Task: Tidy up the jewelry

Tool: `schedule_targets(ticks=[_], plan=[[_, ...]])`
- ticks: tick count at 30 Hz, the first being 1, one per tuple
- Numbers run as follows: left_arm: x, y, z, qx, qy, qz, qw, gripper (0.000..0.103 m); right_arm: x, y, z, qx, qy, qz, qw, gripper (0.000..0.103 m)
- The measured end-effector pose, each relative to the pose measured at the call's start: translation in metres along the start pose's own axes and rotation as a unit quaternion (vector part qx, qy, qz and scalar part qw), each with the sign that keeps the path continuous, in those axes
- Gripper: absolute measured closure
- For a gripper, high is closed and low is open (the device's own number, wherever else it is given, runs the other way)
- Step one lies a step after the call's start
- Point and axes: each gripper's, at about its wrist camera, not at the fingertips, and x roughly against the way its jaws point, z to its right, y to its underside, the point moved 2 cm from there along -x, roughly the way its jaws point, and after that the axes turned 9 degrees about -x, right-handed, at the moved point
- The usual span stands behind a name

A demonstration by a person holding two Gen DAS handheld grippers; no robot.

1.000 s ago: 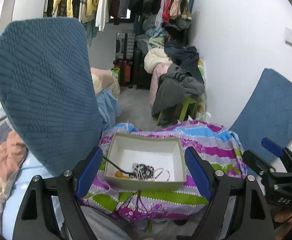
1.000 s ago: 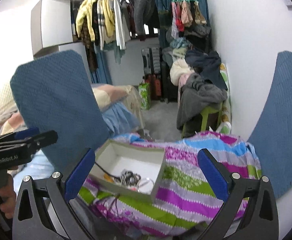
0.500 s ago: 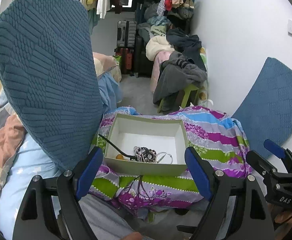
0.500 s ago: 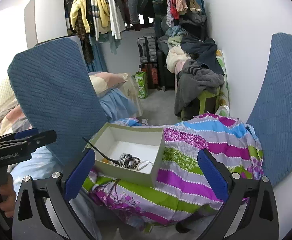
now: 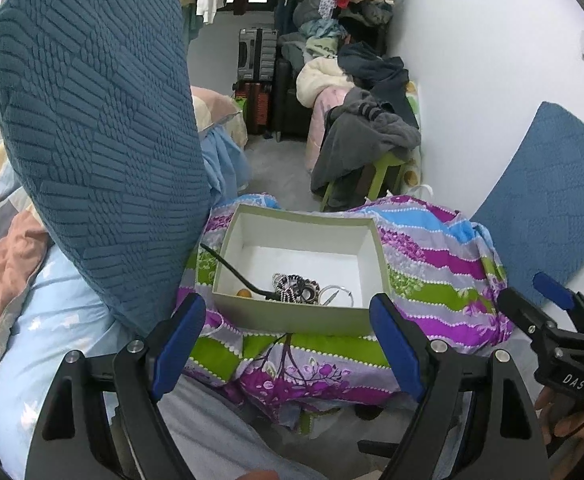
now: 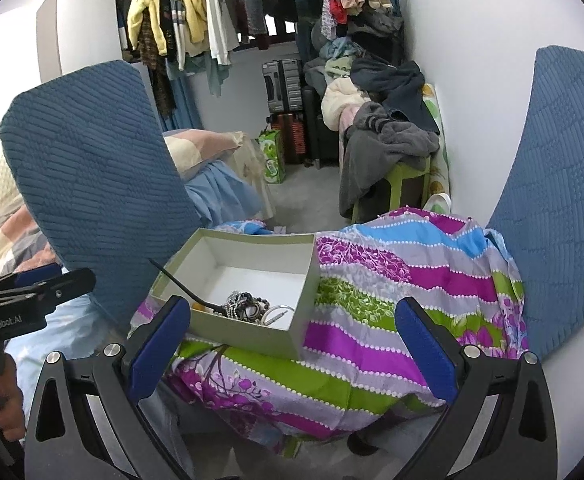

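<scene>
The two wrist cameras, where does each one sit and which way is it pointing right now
Left wrist: on the left gripper, facing the box head-on; the right gripper shows at right.
Right wrist: on the right gripper, box left of centre; the left gripper shows at left.
Shared: box, jewelry, striped cloth.
</scene>
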Motion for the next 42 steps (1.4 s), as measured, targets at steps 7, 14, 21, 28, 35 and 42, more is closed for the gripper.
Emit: schedule_targets(ticks=[7, 14, 21, 28, 35, 42], plan=[[-0.005, 0.004, -0.001, -0.002, 0.001, -0.009, 1.0000, 0.019, -0.003, 0.003, 0.000, 0.001, 0.006, -0.004, 1.000, 0.000], [-0.006, 0.005, -0.001, -0.003, 0.003, -0.010, 0.9999, 0.019, -0.006, 0.010, 0.005, -0.006, 0.010, -0.010, 1.000, 0.000], [-0.006, 0.003, 0.002, -0.004, 0.006, -0.010, 0.9999, 0.019, -0.004, 0.011, 0.008, -0.008, 0.011, -0.009, 1.000, 0.000], [-0.004, -0.002, 0.004, -0.009, 0.008, -0.005, 0.9999, 0.019, -0.004, 0.013, 0.008, -0.009, 0.014, -0.005, 1.000, 0.000], [-0.006, -0.002, 0.006, -0.013, 0.003, -0.012, 0.9998, 0.019, -0.004, 0.014, 0.008, -0.009, 0.015, -0.005, 1.000, 0.000], [-0.005, -0.002, 0.006, -0.014, 0.009, -0.008, 0.9998, 0.019, -0.001, 0.014, 0.007, -0.007, 0.015, -0.005, 1.000, 0.000]])
